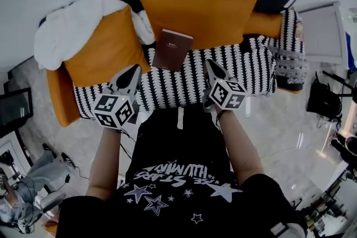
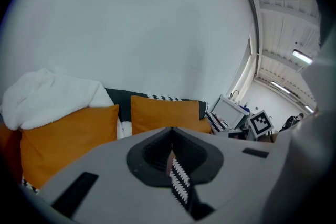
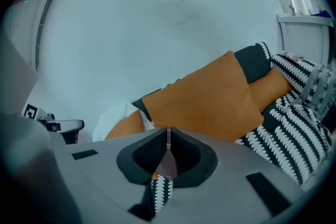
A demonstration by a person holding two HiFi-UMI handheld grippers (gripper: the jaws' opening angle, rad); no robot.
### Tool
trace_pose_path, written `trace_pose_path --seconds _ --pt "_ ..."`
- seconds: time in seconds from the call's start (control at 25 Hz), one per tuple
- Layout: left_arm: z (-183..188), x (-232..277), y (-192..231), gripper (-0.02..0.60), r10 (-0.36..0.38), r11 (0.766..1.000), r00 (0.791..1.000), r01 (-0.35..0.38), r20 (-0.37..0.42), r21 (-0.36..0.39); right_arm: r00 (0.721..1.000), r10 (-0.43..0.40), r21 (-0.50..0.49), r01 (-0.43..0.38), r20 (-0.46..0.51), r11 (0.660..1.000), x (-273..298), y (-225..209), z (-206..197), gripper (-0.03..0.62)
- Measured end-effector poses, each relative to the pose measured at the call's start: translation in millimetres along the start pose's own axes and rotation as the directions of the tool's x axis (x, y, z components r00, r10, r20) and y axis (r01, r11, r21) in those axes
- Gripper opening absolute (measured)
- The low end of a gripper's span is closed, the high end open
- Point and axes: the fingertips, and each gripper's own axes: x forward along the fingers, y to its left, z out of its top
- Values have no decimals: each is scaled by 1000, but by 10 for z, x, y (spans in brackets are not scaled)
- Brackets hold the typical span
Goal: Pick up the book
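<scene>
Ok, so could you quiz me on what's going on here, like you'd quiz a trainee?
1. True or false: the book is already held by a gripper.
2. What colour are the cushions on the sofa? A orange, B green, C blue.
3. Fill in: both grippers' jaws are ___.
Key: 1 false, the book lies on the sofa, with the left gripper and right gripper short of it. 2 A. 3 shut.
</scene>
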Motion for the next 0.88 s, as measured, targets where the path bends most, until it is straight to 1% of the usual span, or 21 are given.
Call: trace_pose_path --seconds 0.12,0.2,0.32,0.4,0.52,0.68,0.84,0.88 --pt "-39 135 -26 8 28 1000 1000 -28 -11 -3 1000 6 -35 -7 -17 999 107 -129 64 35" --pt "-81 213 -31 8 47 999 999 -46 -14 2 999 24 -41 -25 -31 999 197 -194 83 35" --pt "-105 307 -17 8 63 998 998 -63 -6 4 996 76 -30 -77 -37 997 350 -248 90 35" --pt "-82 376 -22 8 50 999 999 -50 17 1 992 112 -23 -113 -50 993 474 -285 75 37" --pt "-103 491 -15 8 32 999 999 -32 37 -10 982 154 -40 -159 -113 986 682 -337 -44 37" --pt "-269 660 32 8 40 999 999 -40 2 -20 963 184 -71 -201 -196 977 889 -411 -278 38" --pt "-358 852 137 8 42 998 999 -42 -2 -38 945 200 -83 -228 -258 970 1094 -489 -489 43" --pt "-387 896 163 8 42 998 999 -42 -3 -43 940 201 -85 -232 -276 969 1132 -513 -558 54"
